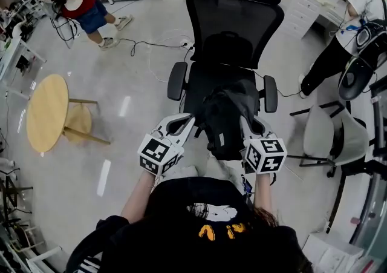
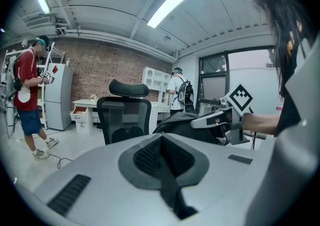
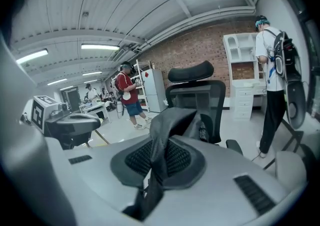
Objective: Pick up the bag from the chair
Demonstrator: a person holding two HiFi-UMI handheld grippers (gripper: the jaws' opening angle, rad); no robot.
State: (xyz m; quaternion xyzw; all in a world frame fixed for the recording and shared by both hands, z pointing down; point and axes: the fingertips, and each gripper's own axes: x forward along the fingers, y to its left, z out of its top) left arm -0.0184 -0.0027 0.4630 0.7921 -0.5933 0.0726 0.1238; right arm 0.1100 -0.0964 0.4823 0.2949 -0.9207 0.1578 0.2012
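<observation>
I am pinching the black bag (image 1: 224,119) from both sides, my left hand-held gripper (image 1: 191,125) and right hand-held gripper (image 1: 247,124) each clamping its fabric at the front of the chair (image 1: 233,23) seat.

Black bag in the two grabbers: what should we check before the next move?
1. Right gripper shut on the strap of the black fabric bag: ok.
2. Left gripper shut on a dark strap: ok.
3. Bag hanging between both grippers: ok.
4. Bag fully off the seat of the black mesh office chair: cannot tell.
5. Round wooden table standing apart from the bag: ok.
</observation>
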